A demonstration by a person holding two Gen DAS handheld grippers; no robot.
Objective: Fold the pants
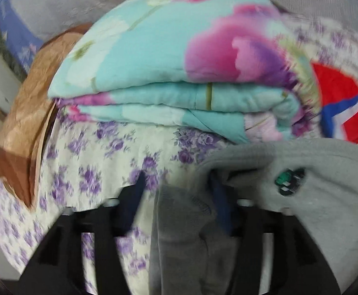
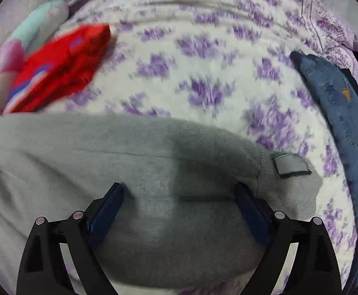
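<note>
Grey pants [image 2: 134, 152] edge spans the parted right claw [image 2: 181, 196].

Hiding part of the left gripper's [image 1: 176, 184] right finger [image 1: 219, 196] under the grey pants [image 1: 314, 172]. Running off the edge: blue jeans [image 2: 338, 103]. Blurring the red cloth [image 2: 63, 66].

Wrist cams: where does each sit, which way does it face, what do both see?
Left wrist: on the left tongs, looking steeply down the fingers at grey pants draped between them; folded turquoise quilt beyond.
Right wrist: on the right tongs, looking down at the grey pants between open fingers; jeans at right.
Shared: grey pants, red cloth, purple-flowered sheet.
</note>
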